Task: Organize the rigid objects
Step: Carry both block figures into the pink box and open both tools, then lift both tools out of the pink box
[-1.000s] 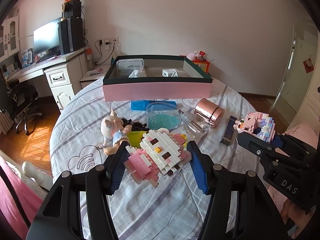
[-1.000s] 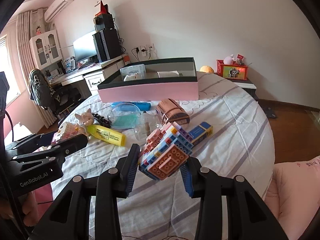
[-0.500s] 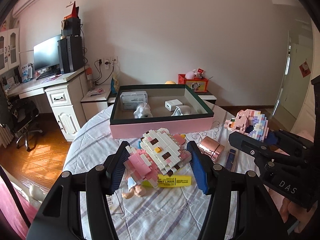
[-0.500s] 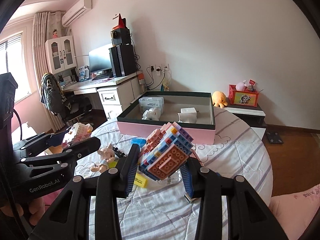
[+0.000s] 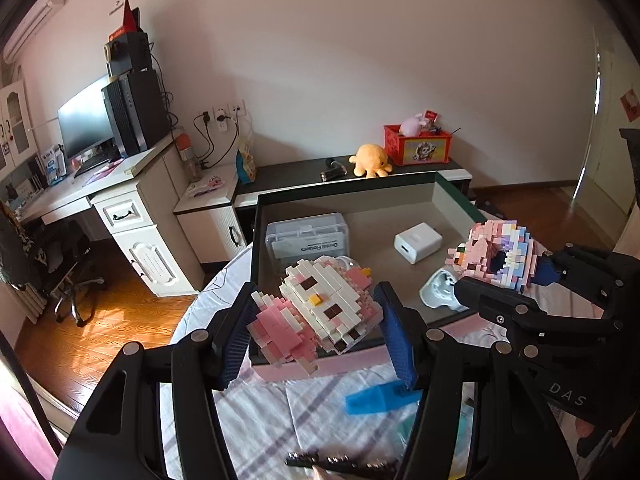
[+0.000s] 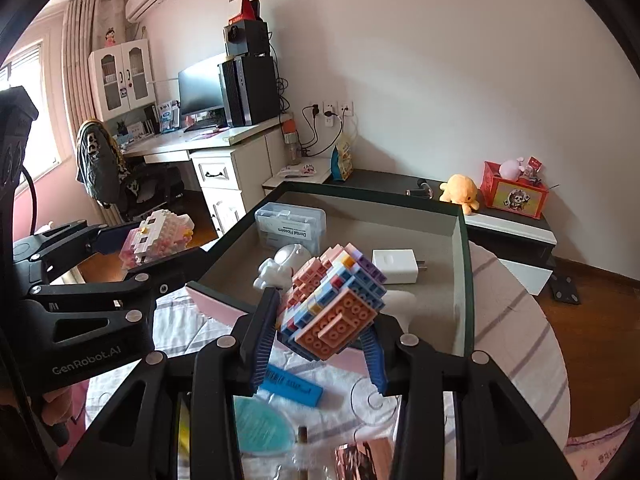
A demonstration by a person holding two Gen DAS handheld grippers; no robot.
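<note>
My left gripper [image 5: 316, 334] is shut on a white and pink brick-built cat figure [image 5: 320, 308], held in the air over the near wall of the pink box [image 5: 456, 200]. My right gripper [image 6: 320, 344] is shut on a pink, blue and orange brick-built figure [image 6: 334, 306], also held over the box's near edge. Each gripper shows in the other's view: the right one [image 5: 500, 268] at the right edge, the left one [image 6: 156, 240] at the left edge. Inside the box lie a clear floss case [image 5: 306, 236], a white charger [image 5: 418, 242] and a white astronaut figure [image 6: 282, 266].
The round table has a striped cloth [image 6: 508, 320]. Near me on it lie a blue flat pack [image 6: 292, 386], a teal-lidded clear dish [image 6: 256, 428] and a rose-gold can [image 6: 362, 458]. Beyond stand a desk with a monitor [image 5: 82, 124], an office chair [image 6: 108, 168] and a low shelf [image 5: 304, 176].
Both grippers, each still holding its brick figure, have risen and moved forward from over the cluttered table to the near edge of the pink box, whose inside is now in full view.
</note>
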